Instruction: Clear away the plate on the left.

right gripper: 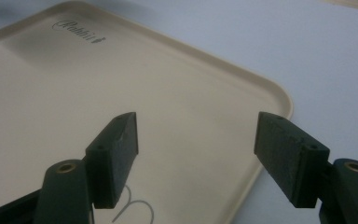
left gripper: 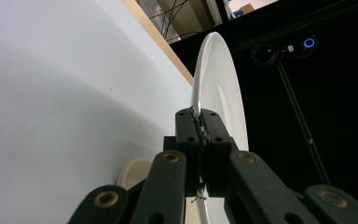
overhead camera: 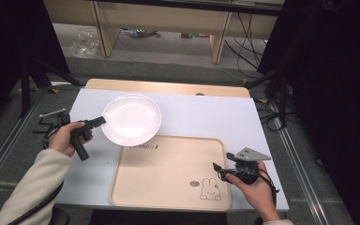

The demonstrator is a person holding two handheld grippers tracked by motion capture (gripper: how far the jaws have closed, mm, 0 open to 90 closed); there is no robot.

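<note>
Step in hand: the white plate [overhead camera: 131, 119] is being carried toward the beige tray [overhead camera: 168, 173], as I judge.
Left gripper [overhead camera: 100, 121]: closed tight on the left rim of the plate; in the left gripper view its jaws pinch the thin edge [left gripper: 196, 100].
Right gripper [overhead camera: 218, 169]: jaws wide apart, nothing between them, waiting over the near right part of the tray [right gripper: 74, 93].
Plate position: above the white table [overhead camera: 206, 117], its near edge over the far left corner of the tray.
How to do it well: keep the plate level, move slowly, because 1 rim grip can slip; set it flat in the tray middle before letting go.
Count: 1 plate, 1 tray, 2 grippers.
</note>
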